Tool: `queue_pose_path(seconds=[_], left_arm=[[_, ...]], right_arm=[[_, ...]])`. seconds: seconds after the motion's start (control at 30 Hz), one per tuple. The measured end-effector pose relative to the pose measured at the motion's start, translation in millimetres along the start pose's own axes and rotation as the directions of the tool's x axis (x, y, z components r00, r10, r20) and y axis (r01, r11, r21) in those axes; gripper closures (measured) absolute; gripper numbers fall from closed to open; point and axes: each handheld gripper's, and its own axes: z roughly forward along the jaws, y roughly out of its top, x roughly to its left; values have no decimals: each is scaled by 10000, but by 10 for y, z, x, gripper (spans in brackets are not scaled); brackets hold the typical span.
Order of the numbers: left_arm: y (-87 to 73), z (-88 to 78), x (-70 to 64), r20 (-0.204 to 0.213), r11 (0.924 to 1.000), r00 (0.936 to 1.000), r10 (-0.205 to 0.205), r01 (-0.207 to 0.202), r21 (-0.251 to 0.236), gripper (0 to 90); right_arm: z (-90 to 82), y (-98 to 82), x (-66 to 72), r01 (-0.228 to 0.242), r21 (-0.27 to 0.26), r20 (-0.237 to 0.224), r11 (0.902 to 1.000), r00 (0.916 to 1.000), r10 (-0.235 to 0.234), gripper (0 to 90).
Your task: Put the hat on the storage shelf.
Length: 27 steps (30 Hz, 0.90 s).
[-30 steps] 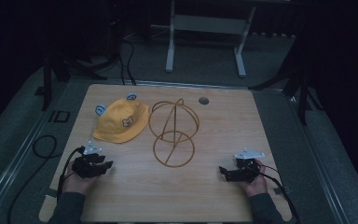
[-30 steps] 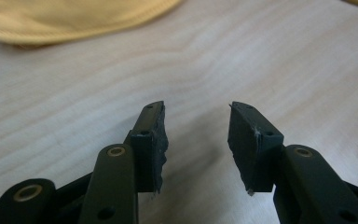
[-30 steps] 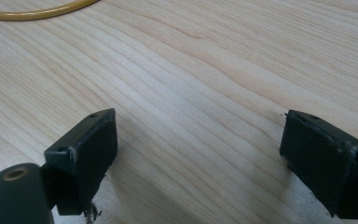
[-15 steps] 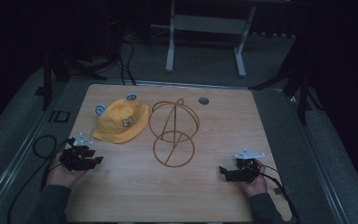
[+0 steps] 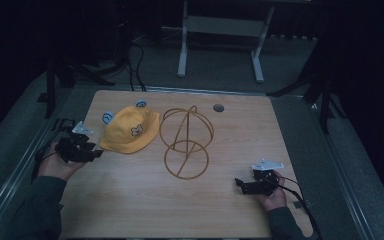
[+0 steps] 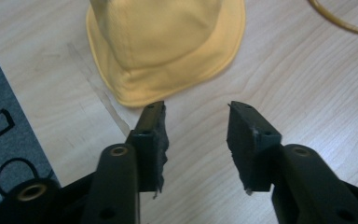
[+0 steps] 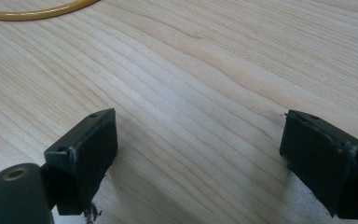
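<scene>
Though near the hat, both tongs agape, empty.

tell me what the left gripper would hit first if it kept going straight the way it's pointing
Most likely the yellow hat. The left gripper is open, its jaws aimed at the near edge of the brim, with a narrow strip of bare table between. How high the jaws ride above the wood is unclear.

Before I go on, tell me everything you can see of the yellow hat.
The yellow hat is a small bucket hat of soft fabric with a stitched brim, a bear-face patch on the front and two pale blue ears at its back edge. It lies crown up on the wooden table, far left, beside the wire stand. The left gripper is open just short of its brim, not touching.
</scene>
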Motion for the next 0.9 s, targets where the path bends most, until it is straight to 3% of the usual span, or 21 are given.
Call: queue_pose_path(seconds=[0.2, 0.53, 0.7, 0.9], left_arm=[[169, -54, 89, 358, 10000, 9994, -22, 23, -48, 634], [450, -81, 143, 440, 9994, 9985, 333, -330, -83, 665], [627, -62, 163, 331, 9986, 9981, 521, -519, -79, 637], [836, 20, 210, 342, 9974, 9971, 675, -683, 227, 640]], right_arm=[[0, 0, 0, -1, 0, 0, 10000, 10000, 1, 111], [0, 0, 0, 3, -4, -1, 10000, 10000, -3, 111], [0, 0, 0, -4, 3, -1, 10000, 10000, 4, 111], [0, 0, 0, -6, 3, -2, 10000, 10000, 6, 111]])
